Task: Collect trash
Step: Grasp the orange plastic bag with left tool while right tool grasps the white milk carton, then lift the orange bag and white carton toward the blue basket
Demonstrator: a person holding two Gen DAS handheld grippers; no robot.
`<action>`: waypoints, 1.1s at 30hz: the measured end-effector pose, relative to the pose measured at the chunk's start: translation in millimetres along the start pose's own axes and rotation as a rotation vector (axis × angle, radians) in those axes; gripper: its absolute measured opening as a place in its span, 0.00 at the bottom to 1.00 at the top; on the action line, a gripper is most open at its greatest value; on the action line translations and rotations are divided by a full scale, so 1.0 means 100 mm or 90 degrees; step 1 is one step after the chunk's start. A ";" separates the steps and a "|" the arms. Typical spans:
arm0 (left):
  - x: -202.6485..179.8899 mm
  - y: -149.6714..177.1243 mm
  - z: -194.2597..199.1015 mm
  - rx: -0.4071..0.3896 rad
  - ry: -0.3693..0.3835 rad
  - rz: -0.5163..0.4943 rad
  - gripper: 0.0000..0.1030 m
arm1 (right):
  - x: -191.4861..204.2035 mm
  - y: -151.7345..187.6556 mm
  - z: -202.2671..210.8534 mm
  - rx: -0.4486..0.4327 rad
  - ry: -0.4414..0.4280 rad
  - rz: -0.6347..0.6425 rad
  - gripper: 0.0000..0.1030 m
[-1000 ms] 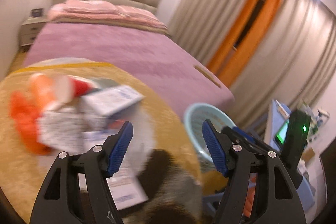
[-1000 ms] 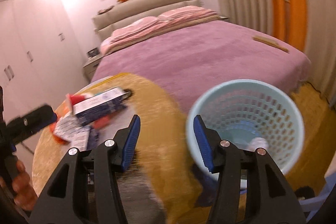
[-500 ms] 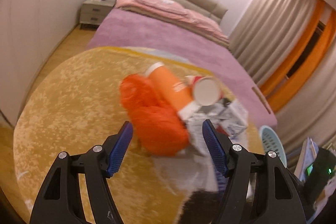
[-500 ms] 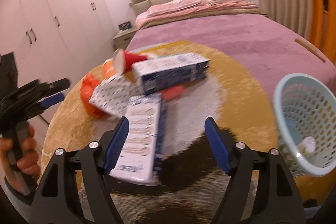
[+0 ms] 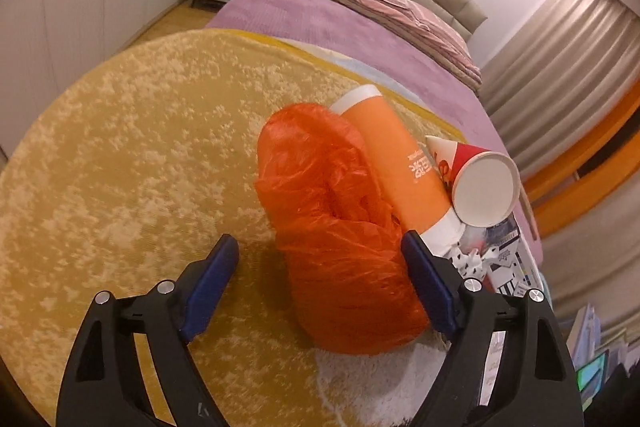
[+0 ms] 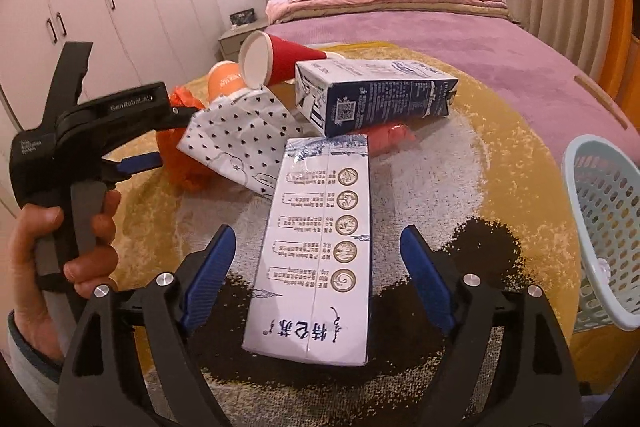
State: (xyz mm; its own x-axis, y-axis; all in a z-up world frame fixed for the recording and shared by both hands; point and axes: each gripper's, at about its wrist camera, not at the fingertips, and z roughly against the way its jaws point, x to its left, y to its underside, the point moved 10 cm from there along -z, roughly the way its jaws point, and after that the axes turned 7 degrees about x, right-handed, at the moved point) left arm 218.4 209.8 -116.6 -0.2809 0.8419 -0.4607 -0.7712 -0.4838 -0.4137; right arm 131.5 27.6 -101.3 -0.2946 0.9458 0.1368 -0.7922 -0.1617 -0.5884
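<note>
Trash is now framed by both claws, where a second ago the bed and the pale basket filled the views; both have been swung onto the pile on the round yellow rug and their jaws have just been opening. The left claw is spread wide, with the crumpled orange plastic bag lying between its blue pads but not seen to be pressed by them. The right claw is likewise spread, and the white carton lies lengthwise between its pads, seemingly untouched. Two grasps are judged to be in preparation, nothing yet being lifted. Just beyond the bag an orange bottle is leaning against it, with a red paper cup to its right, so the bottle may be disturbed when the bag is pulled. Ahead of the right claw a dark blue carton and a heart-patterned paper bag are seen resting close to the white carton's far end. The basket stands well to the right.
</note>
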 end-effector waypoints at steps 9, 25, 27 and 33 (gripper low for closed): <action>-0.14 0.06 -0.03 0.008 0.057 -0.008 0.47 | 0.03 0.04 -0.06 0.015 0.032 0.011 0.64; -0.28 0.34 0.80 -0.098 0.093 -0.023 0.32 | -0.08 -0.03 0.44 -0.055 0.009 0.037 0.50; -0.37 0.40 0.93 -0.108 0.102 -0.039 0.32 | -0.16 -0.08 0.52 -0.065 0.008 0.025 0.50; -0.98 0.64 1.19 -0.115 0.125 -0.127 0.32 | -0.50 -0.17 0.82 -0.104 0.016 -0.019 0.50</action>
State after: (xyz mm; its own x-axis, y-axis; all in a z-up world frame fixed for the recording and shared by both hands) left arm 128.6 124.2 -4.9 -0.0050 0.8708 -0.4916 -0.6814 -0.3628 -0.6356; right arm 115.8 -40.4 -32.3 -0.2580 0.9563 0.1373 -0.7026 -0.0882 -0.7061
